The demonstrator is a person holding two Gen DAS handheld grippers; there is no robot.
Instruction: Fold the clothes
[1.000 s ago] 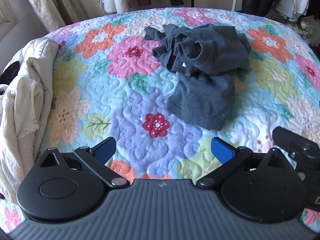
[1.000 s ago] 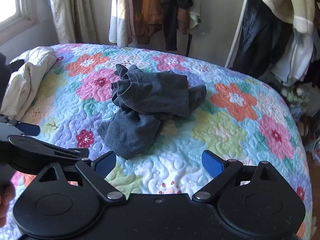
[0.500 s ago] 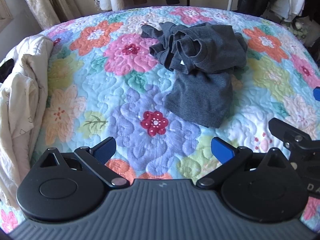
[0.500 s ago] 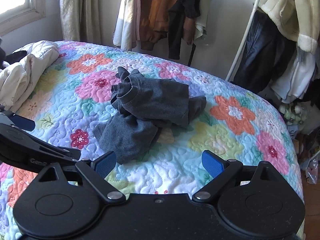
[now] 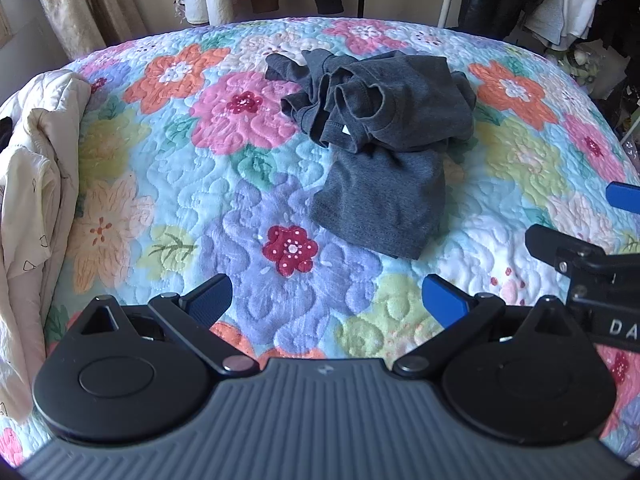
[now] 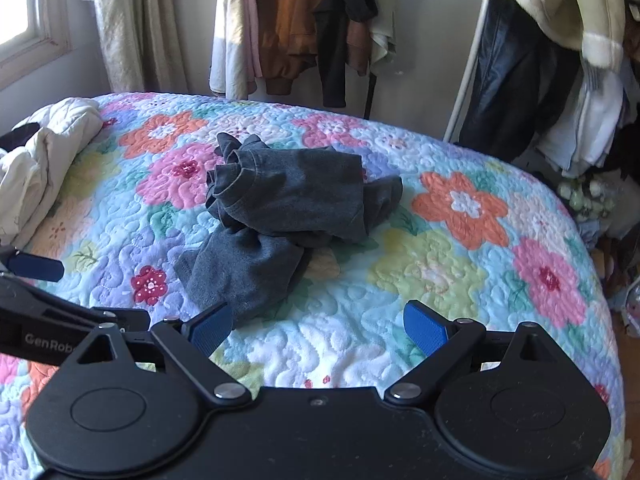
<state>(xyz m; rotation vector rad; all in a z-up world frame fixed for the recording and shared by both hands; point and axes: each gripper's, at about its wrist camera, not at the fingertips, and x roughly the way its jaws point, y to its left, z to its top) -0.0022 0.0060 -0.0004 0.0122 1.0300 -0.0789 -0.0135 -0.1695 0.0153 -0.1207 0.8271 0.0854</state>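
The left gripper (image 5: 326, 294) is held spread and empty above the floral quilt (image 5: 168, 184); the right gripper (image 6: 318, 322) is likewise spread with nothing between its pads. Both appear poised short of the cloth, presumably so a hem can be chosen first. The crumpled grey garment (image 5: 384, 140) lies at twelve to one o'clock of the left gripper, at eleven o'clock of the right. A cream jacket (image 5: 32, 184) is bunched at nine o'clock. Only the right view shows the window (image 6: 24, 20) and the hanging clothes (image 6: 296, 28) in full.
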